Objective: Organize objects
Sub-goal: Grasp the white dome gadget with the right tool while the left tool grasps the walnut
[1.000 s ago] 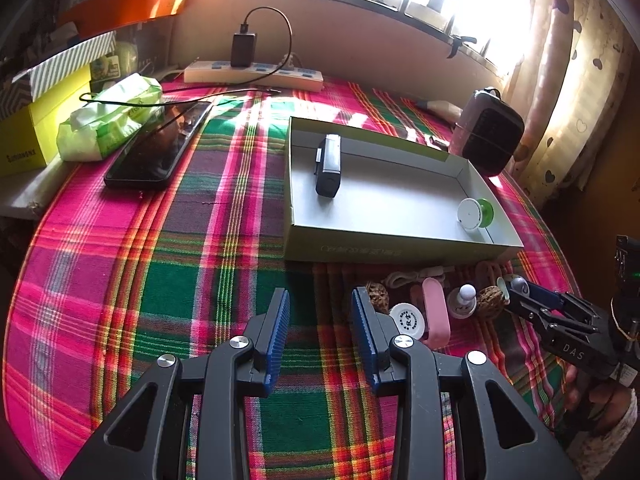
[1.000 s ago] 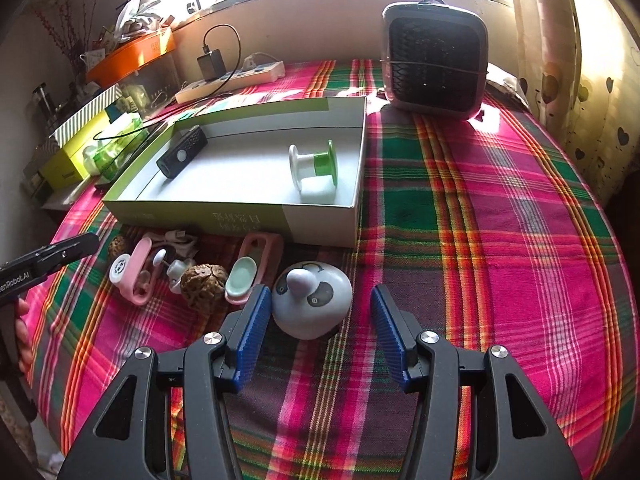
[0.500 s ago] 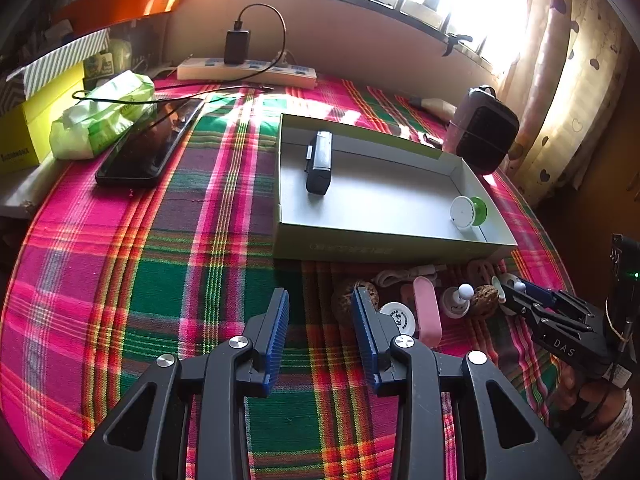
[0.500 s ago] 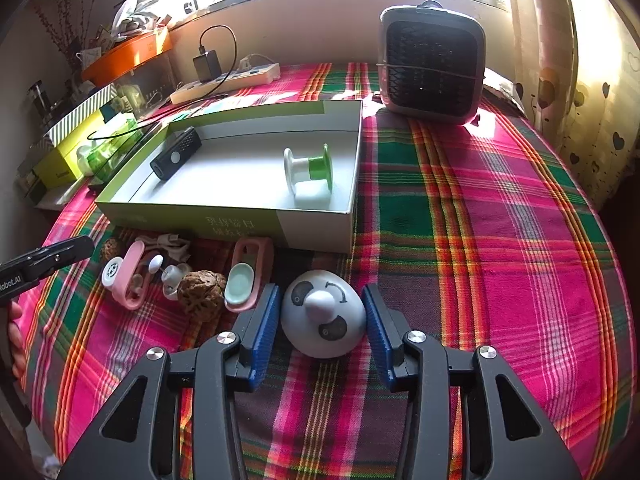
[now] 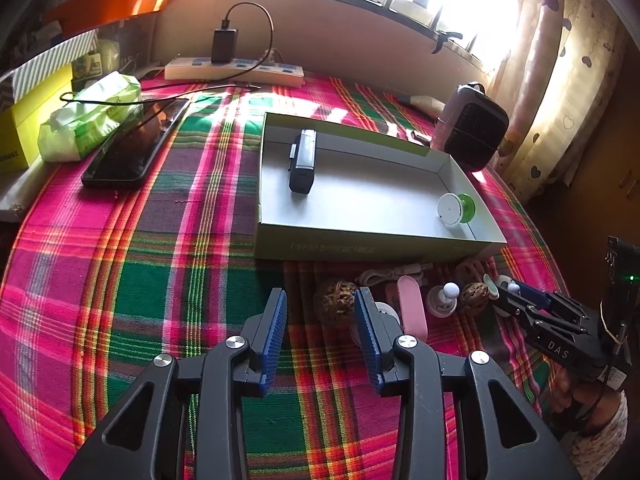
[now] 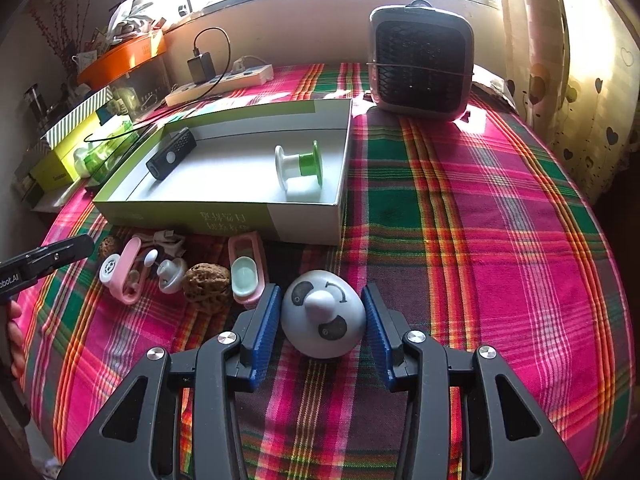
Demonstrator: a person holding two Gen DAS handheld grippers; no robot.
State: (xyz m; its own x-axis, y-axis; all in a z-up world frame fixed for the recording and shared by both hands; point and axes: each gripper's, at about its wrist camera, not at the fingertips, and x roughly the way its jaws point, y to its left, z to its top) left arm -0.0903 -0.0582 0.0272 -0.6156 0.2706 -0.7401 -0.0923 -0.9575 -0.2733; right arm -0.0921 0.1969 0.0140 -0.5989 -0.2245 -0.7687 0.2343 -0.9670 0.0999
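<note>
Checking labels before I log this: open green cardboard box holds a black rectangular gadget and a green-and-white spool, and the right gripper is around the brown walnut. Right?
Not quite. The right gripper is around the white dome-shaped panda-face toy, not the brown walnut, which lies free to its left; the right wrist view shows it. The open green cardboard box does hold the black rectangular gadget and green-and-white spool.

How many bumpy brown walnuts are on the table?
2. One walnut lies on the cloth in front of the box, near the left end of the row of small things. The other walnut lies farther right in that row. More could hide behind the box.
</note>
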